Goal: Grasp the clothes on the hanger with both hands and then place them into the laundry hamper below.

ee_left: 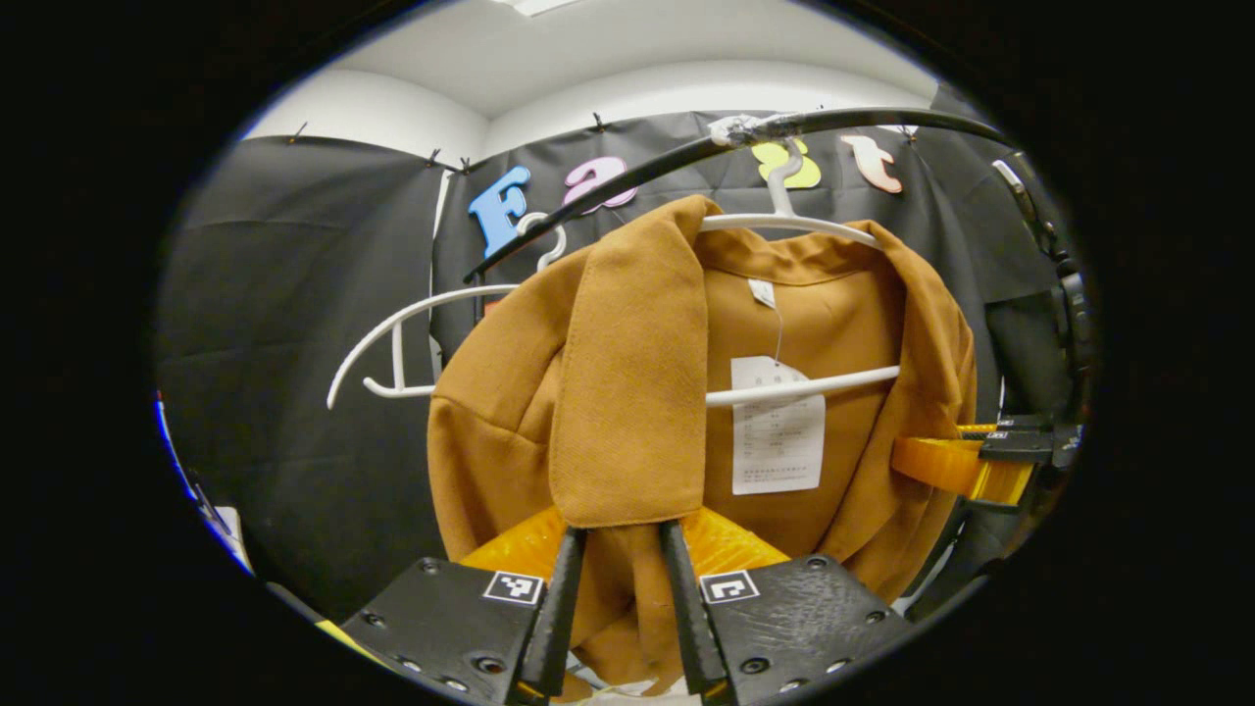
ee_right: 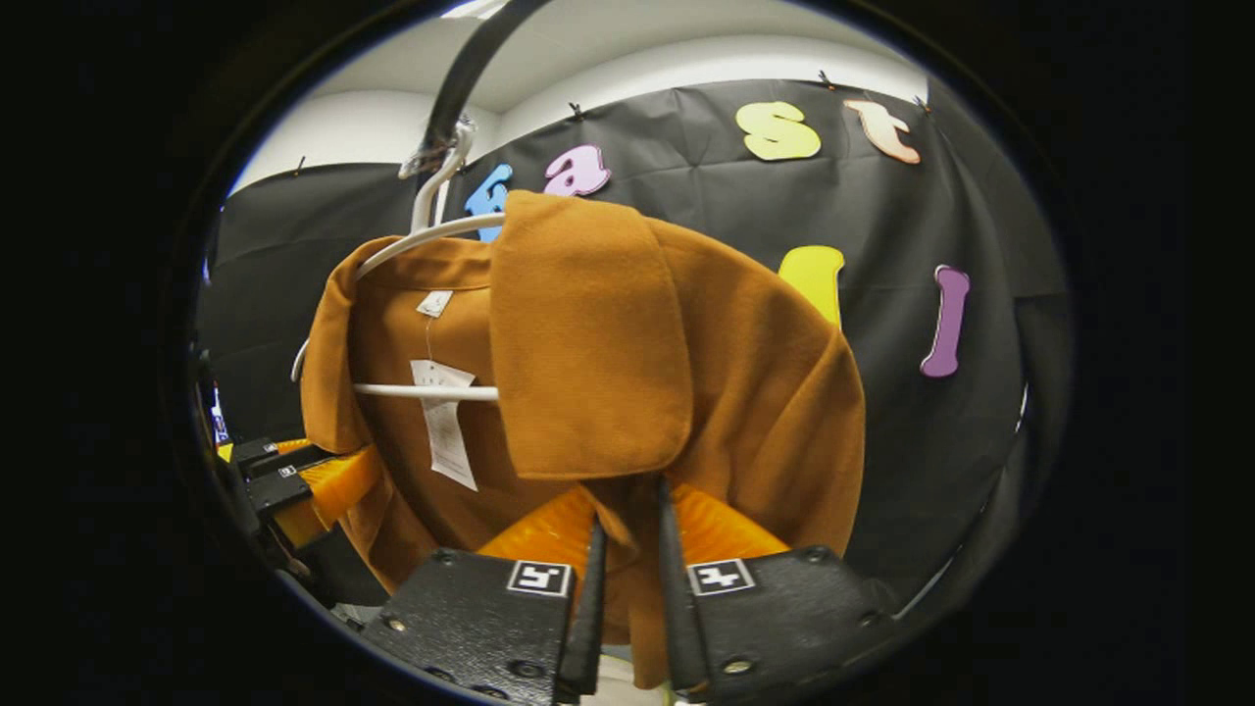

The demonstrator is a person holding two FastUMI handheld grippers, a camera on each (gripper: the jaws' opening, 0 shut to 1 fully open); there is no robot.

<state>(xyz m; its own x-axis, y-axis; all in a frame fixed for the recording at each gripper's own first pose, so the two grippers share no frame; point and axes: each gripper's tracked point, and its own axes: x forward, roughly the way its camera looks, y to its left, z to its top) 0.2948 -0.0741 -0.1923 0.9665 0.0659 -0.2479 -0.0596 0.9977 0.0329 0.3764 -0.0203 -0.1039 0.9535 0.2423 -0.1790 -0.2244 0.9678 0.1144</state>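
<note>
Both grippers clamping the brown coat on its hanger

Left gripper view: the left gripper (ee_left: 623, 549) is pinching the brown coat (ee_left: 627, 392), hanging lengthwise downward on a white hanger (ee_left: 784, 221), beside a bare second hanger (ee_left: 402, 343). Right gripper view: the right gripper (ee_right: 627, 549) is squeezing the coat's front edge.

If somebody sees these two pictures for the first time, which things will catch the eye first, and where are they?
A brown coat takes the middle of both views, hanging open on a white hanger hooked over a dark rail above. A paper tag dangles inside it, across the hanger's bar. The left gripper and the right gripper each pinch a front flap of the coat at the bottom of their own views.
</note>
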